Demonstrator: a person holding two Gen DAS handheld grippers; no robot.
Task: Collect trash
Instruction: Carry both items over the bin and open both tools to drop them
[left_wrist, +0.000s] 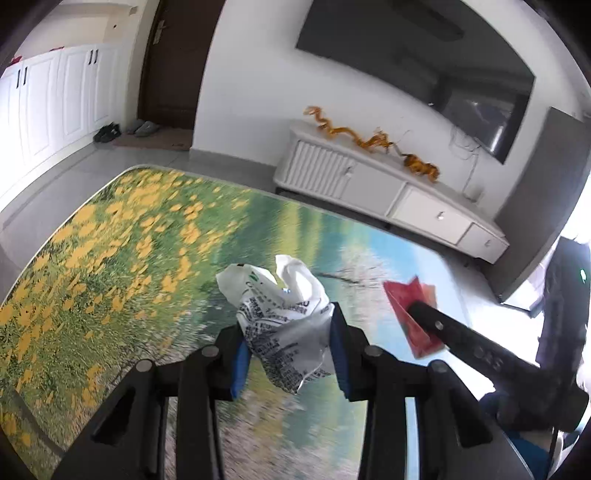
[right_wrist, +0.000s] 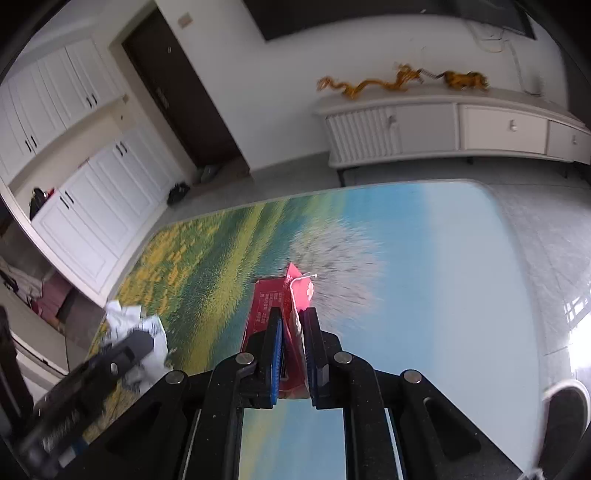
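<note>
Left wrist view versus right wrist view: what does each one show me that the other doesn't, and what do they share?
Only the left wrist view shows the left gripper shut on the crumpled white plastic bag, and the wall-mounted TV. Only the right wrist view shows the right gripper shut on the red packet, and a shoe at lower right. Both show the bag, the packet, the landscape-print mat, the white cabinet and the dark door.

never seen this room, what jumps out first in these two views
The left gripper is shut on a crumpled white printed plastic bag, beside it the right gripper clamps a flattened red paper packet. Both hang over a rug printed with yellow flowers and blue sky.
</note>
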